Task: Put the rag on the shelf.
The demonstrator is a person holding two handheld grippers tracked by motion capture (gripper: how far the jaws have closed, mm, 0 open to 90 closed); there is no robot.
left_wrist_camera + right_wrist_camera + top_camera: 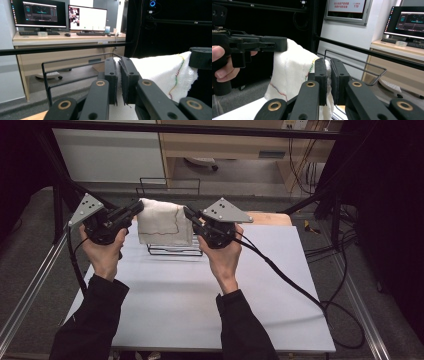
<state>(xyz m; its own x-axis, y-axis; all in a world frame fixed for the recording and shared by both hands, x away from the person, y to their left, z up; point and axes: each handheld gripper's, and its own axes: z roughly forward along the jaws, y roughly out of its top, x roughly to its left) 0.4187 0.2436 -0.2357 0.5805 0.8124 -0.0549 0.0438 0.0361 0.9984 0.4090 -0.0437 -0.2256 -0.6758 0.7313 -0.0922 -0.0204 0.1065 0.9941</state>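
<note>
The towel [164,222] hangs between my two claws, held up above the wire rack [172,247] that stands toward the far side of the white surface [200,295]. It is white, with a thin line of coloured stitching running near its edge, and its lower part drapes down in front of the rack. My left claw [137,207] is closed on the towel's upper corner on one side; in the left gripper view [119,75] the white cloth is pinched tight between the two black jaws, with the rest of the towel spreading away toward my other claw. My right claw [189,213] is closed on the opposite upper corner, and the right gripper view [329,77] shows a fold of cloth squeezed between its jaws, with my left hand [223,65] and its claw beyond the towel. My hands [105,252] hold both claws at about the same height, just above the rack, with the towel stretched between them.
</note>
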